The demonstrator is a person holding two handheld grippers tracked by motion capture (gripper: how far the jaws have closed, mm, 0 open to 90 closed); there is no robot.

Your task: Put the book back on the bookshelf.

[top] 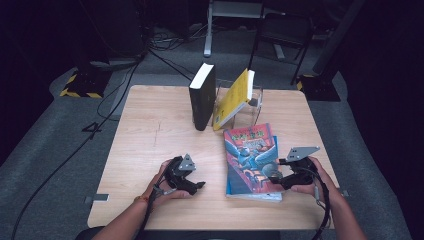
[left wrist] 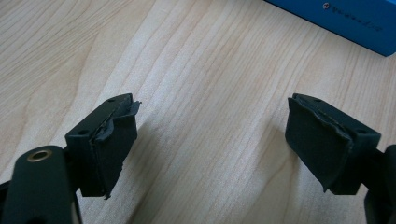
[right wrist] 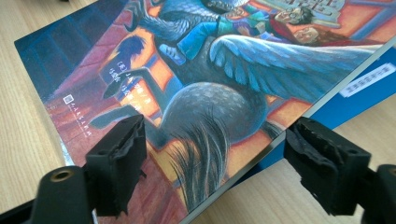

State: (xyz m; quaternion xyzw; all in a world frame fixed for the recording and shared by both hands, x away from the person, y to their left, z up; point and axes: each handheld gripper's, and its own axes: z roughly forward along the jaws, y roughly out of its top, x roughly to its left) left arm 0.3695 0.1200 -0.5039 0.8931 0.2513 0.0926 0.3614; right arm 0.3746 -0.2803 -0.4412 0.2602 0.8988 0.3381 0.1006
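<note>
From above, the left gripper (top: 192, 184) rests on the wooden table (top: 150, 125) just left of the illustrated book (top: 252, 160), which lies on a blue book (top: 270, 196), while the right gripper (top: 279, 181) sits at that stack's right edge. In the left gripper view the jaws stand wide over bare wood, the blue book (left wrist: 355, 21) ahead to the right. In the right gripper view the jaws gape wide, straddling the illustrated book's (right wrist: 210, 84) near corner without pressing it.

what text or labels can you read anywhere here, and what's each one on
No text here can be read letter for letter.
Illustrated book: white vertical characters on the cover's left side and a title along the top, too small and blurred.
Blue book beneath it: a white label with dark print, blurred.
Black book and yellow book: nothing legible.
</note>
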